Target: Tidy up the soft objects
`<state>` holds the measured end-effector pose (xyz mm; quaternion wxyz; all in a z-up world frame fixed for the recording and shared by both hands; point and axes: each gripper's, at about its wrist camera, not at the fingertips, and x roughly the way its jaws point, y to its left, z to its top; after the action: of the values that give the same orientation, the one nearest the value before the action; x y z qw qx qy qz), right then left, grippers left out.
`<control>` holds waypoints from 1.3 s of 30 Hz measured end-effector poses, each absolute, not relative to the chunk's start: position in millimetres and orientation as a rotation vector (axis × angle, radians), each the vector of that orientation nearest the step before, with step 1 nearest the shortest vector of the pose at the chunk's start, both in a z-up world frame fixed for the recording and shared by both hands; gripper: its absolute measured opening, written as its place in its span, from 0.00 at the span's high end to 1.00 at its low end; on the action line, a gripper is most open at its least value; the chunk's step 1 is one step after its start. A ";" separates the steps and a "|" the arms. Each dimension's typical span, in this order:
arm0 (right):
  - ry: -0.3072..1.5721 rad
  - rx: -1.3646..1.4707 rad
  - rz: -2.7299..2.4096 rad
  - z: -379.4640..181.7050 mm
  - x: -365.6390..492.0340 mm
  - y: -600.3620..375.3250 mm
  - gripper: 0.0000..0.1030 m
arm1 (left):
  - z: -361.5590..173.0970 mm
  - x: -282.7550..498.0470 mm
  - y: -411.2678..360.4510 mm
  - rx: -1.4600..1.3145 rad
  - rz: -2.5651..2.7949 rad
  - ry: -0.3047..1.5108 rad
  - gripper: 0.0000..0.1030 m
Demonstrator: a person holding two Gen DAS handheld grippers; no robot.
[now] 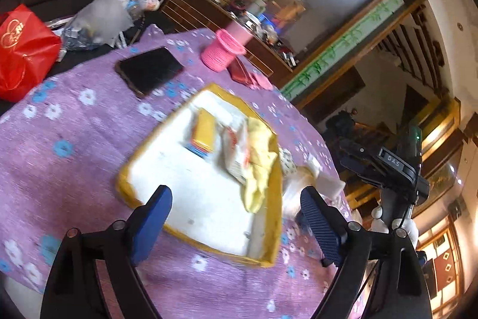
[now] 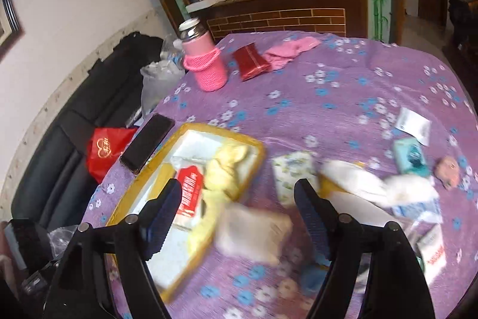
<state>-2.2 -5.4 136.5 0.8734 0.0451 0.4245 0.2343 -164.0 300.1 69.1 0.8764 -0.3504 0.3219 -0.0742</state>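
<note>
The left tongs (image 1: 236, 217) fill the bottom of the left wrist view, spread wide with nothing between the blue pads. The right tongs (image 2: 239, 214) stand the same in the right wrist view, spread apart, and a blurred pale soft packet (image 2: 254, 232) shows in the gap between them, low in the middle of the frame; I cannot tell whether it is in the air or lying on the cloth. The desk (image 1: 74, 139) under its purple flowered cloth takes up most of both views. On it, in the centre of the left wrist view, sits a yellow-rimmed white tray (image 1: 209, 214) holding a yellow cloth (image 1: 260, 166), a red and white packet (image 2: 188, 193) and a yellow box (image 1: 204, 133). Right of the tray lie more soft white bundles (image 2: 358, 178). At the upper left of the tray lies a dark phone (image 1: 149, 71), beyond it a pink knitted bottle sleeve (image 1: 221, 53).
</note>
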 end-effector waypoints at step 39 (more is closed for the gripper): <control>0.954 -0.032 0.407 93.4 -36.4 16.8 0.90 | 48.4 -178.3 295.9 -0.725 -0.222 0.690 0.12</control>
<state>-36.4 16.8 93.4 0.8684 -0.0151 0.4559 0.1945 -178.3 295.9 48.4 0.8715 -0.3468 0.3299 -0.1064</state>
